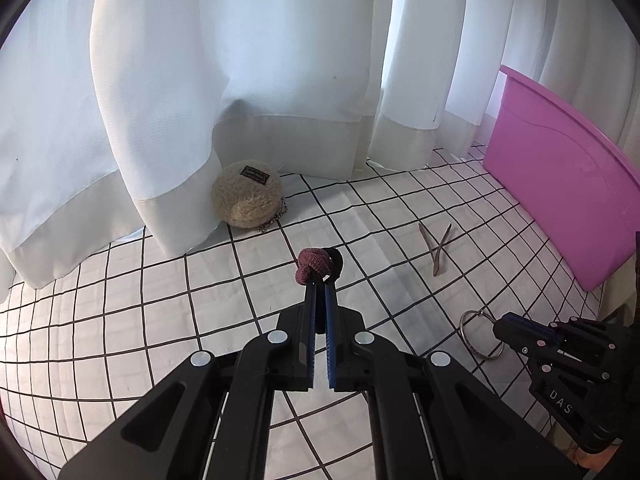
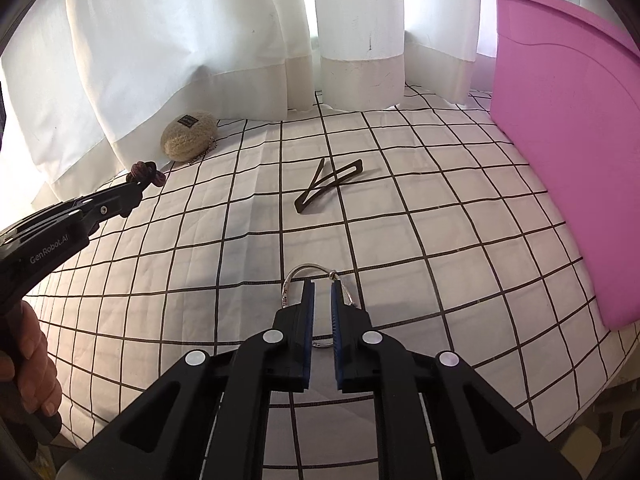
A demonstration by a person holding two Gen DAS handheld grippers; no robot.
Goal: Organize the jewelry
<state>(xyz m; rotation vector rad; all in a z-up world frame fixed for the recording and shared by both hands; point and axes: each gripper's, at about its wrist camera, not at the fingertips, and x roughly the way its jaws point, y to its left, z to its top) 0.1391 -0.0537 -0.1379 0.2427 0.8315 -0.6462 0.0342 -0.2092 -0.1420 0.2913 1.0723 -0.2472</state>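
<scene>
Maroon knotted hair tie [image 1: 314,265], silver bangle [image 2: 316,280] on cloth.

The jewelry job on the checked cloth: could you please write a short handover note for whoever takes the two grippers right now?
Left gripper: shut on the maroon hair tie, held above the cloth.
Right gripper: jaws partly closed, straddling the silver bangle lying on the checked cloth; no firm grip visible yet.
Brown hair clip lies loose mid-cloth; woolly pouch sits by the curtain.
Pink bin stands at the right; its inside is hidden.
Left: bangle, clip and tie to put away.
</scene>
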